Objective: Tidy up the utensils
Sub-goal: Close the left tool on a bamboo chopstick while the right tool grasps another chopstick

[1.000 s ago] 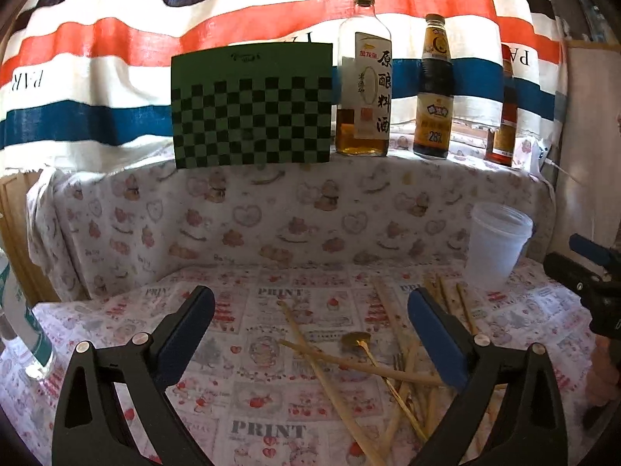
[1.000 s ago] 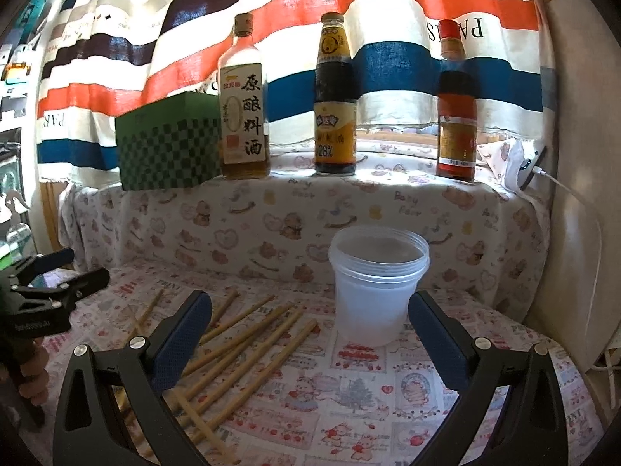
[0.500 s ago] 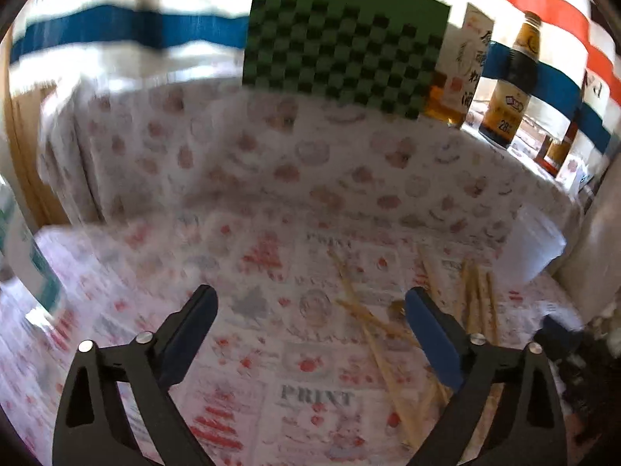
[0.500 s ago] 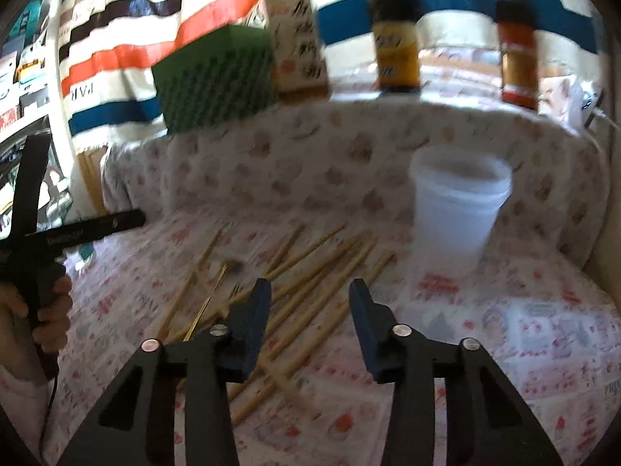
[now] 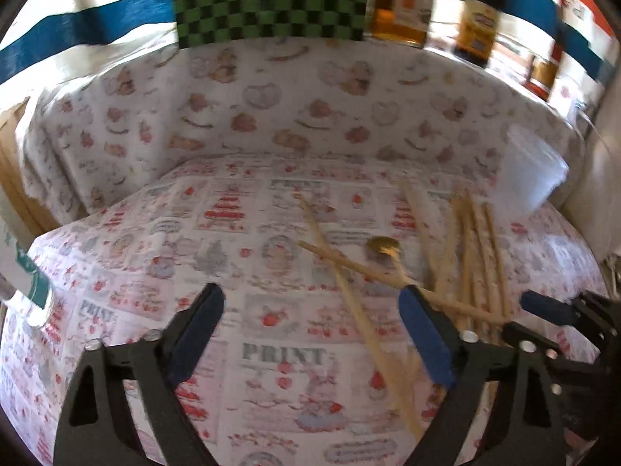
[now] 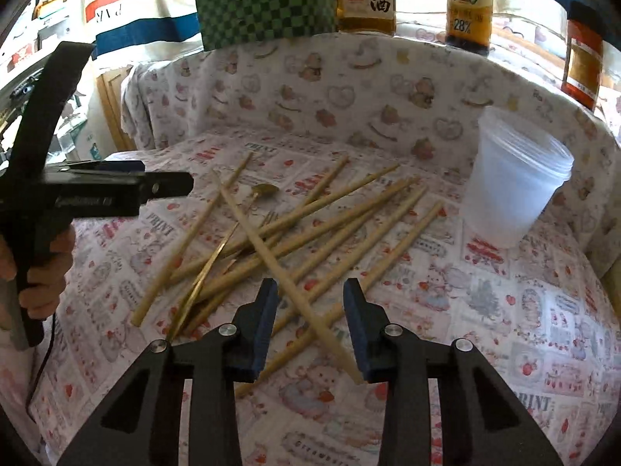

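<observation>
The chopsticks (image 6: 310,229) are lying in a messy pile on the table beside the plastic cup (image 6: 516,178). The right gripper (image 6: 310,306) is hanging over them, half open — holding nothing. The left gripper (image 5: 310,310) is gaping wide — empty too.

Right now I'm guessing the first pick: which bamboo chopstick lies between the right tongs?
The pale bamboo chopstick crossing on top of the pile, its thick end between the right tongs; the others lie underneath.

1. The left wrist view looked forward and down from low over the cloth (image 5: 116,256), chopsticks (image 5: 469,256) to its right.
2. The right wrist view sat close above the chopsticks (image 6: 310,229), facing the cup (image 6: 512,182).
3. Both shared chopsticks, cup (image 5: 531,174) and checkered box (image 5: 271,0).
</observation>
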The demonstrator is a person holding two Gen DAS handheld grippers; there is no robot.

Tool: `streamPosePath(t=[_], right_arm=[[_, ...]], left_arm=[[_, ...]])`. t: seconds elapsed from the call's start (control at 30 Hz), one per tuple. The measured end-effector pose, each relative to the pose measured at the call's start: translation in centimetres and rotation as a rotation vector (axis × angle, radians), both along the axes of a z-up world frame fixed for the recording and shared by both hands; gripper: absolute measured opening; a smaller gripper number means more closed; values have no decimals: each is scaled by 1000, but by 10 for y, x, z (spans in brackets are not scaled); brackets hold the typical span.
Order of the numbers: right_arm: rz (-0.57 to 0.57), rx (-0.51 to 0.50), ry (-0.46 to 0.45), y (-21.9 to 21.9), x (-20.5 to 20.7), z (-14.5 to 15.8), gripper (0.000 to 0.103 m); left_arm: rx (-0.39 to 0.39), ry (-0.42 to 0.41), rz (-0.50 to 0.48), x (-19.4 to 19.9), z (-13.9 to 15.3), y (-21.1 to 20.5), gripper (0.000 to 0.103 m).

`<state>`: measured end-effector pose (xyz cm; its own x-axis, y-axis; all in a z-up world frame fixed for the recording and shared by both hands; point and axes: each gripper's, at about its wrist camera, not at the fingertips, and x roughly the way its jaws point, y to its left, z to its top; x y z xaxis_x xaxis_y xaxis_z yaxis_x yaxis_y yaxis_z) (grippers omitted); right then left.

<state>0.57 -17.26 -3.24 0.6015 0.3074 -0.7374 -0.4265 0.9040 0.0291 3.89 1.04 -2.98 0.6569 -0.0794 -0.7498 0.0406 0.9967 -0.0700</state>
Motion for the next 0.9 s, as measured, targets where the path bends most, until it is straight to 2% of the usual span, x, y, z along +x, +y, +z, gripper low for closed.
streamPosePath(t=[0.03,0.13,0.2,0.27,0.37,0.4,0.5,0.53,0.57,0.63,0.8,0.9], right_arm=[[2,-15,6,2,1,-2,38],[12,-33,47,4,3,-6,36],[8,-31,63,4,5,-7,25],[-22,18,57,-4,7,-4,11],[-94,63,53,-16,11,-2,8],[-118,68,44,-20,11,-2,8],[-171,90,22,-32,14,2,8],[-182,93,16,-34,14,3,8],[-193,94,8,-37,14,4,8],[-203,94,-2,-40,14,6,8],[-206,87,-9,-41,14,7,8],[-194,74,-18,-37,14,6,8]], left_arm=[[-24,5,-11,-2,1,-2,71],[-62,64,-56,-1,-4,-7,68],[-50,77,-44,0,-6,-8,63],[-67,102,-40,2,-10,-6,53],[-185,195,-86,8,-20,-3,45],[-201,221,-89,10,-24,-3,43],[-140,206,-82,8,-24,-9,35],[-124,202,-81,8,-24,-12,30],[-103,193,-77,8,-24,-14,12],[-54,170,-75,8,-25,-20,7],[-44,96,-81,18,-27,-21,7],[-88,77,-68,33,-29,-14,7]])
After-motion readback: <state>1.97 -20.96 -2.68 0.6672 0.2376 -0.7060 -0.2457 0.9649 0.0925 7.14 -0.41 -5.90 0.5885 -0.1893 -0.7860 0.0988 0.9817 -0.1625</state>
